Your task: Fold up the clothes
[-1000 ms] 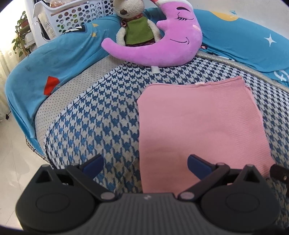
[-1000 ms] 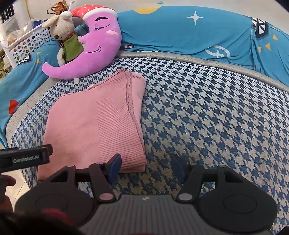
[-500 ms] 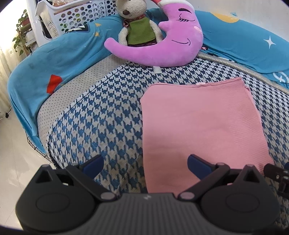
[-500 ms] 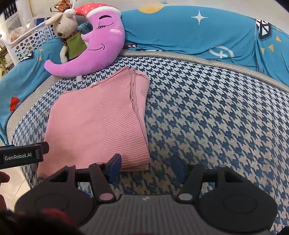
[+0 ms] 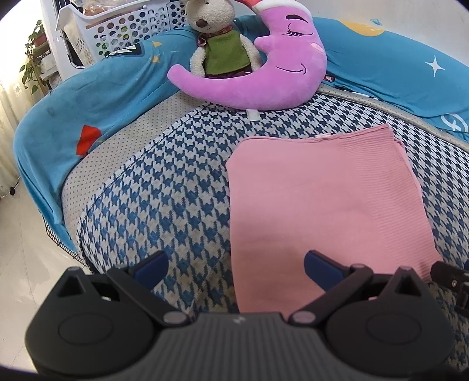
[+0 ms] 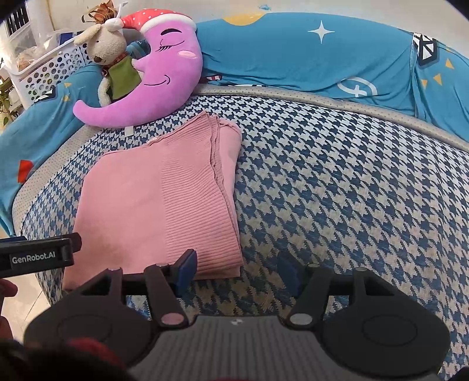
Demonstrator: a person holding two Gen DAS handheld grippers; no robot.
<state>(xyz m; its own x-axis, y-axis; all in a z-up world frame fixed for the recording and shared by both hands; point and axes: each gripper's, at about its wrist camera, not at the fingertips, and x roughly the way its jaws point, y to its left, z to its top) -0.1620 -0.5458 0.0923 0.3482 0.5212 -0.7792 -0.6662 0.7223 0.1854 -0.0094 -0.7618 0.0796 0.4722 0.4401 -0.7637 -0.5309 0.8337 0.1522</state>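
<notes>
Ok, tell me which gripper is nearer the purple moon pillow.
Left, though narrowly. The left gripper is open over the pink garment's near-left corner; the right gripper is open at its near-right corner, farther from the moon pillow.

- Folded garment (image 5: 316,211) is laid flat on the bed cover (image 5: 164,205), near its front edge.
- Moon pillow (image 5: 263,76) is set behind the garment; toy rabbit (image 5: 219,38) leans on it.
- Laundry basket (image 5: 117,26) stands behind, left.

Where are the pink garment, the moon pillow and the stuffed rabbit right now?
pink garment (image 5: 316,193), left wrist view, middle of its flat top layer.
moon pillow (image 6: 173,73), right wrist view, on its purple cheek.
stuffed rabbit (image 5: 224,52), left wrist view, on its green vest.
</notes>
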